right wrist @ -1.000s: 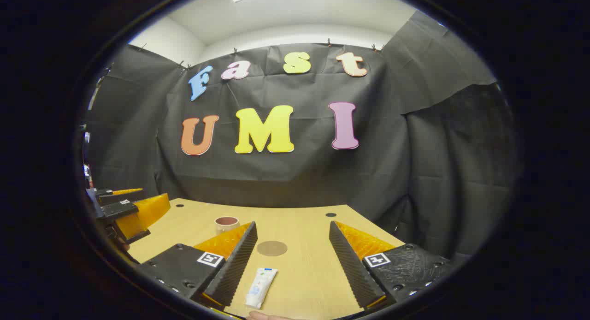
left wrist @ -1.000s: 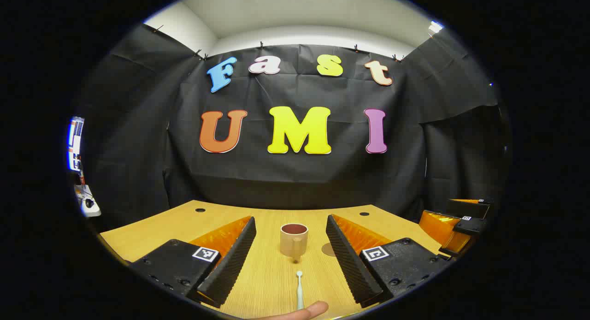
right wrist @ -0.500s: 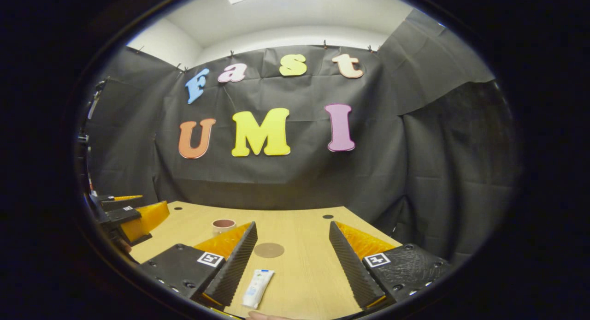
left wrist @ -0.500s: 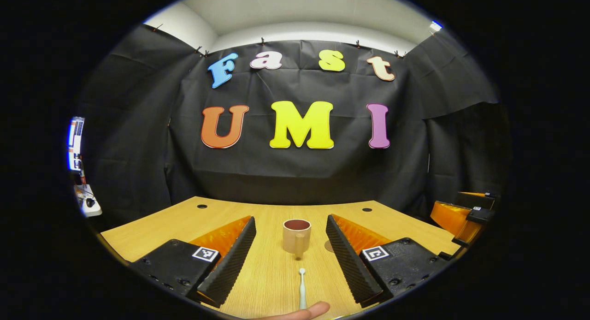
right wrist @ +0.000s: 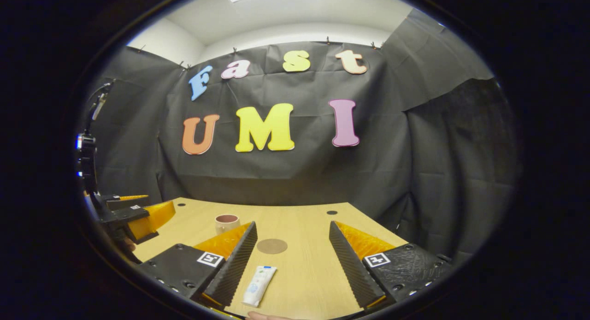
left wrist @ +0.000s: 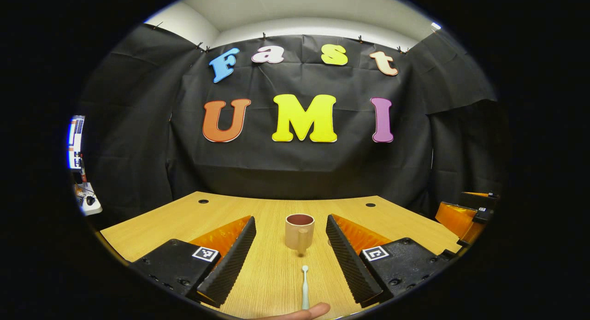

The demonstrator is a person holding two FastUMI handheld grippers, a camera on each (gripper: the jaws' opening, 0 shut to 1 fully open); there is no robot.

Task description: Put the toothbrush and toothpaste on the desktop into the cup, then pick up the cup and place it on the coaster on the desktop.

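My left gripper (left wrist: 290, 260) hangs low over the bench (left wrist: 152, 223) with its jaws spread wide and nothing between them. The toothbrush (left wrist: 304, 287) lies flat on the wood in line with the gap, head pointing away toward the cup (left wrist: 299, 231). The cup stands upright just past it, mouth up, handle turned toward me, so I judge the brush is lined up for a straight reach.

Seen from my right gripper (right wrist: 290, 260), whose jaws are also released and bare, the cup (right wrist: 226, 223) sits off to the left beyond my left finger. The round coaster (right wrist: 272, 245) lies flat and bare near mid-bench, apart from the cup. The toothpaste tube (right wrist: 259, 285) rests on its side close to my left finger, cap end nearest me.

So brush and paste are both on the bench, neither in the cup, and the cup is off the coaster. The tube carries printing, but it is too small to read. Each gripper wears a square black-and-white marker (right wrist: 210, 258).
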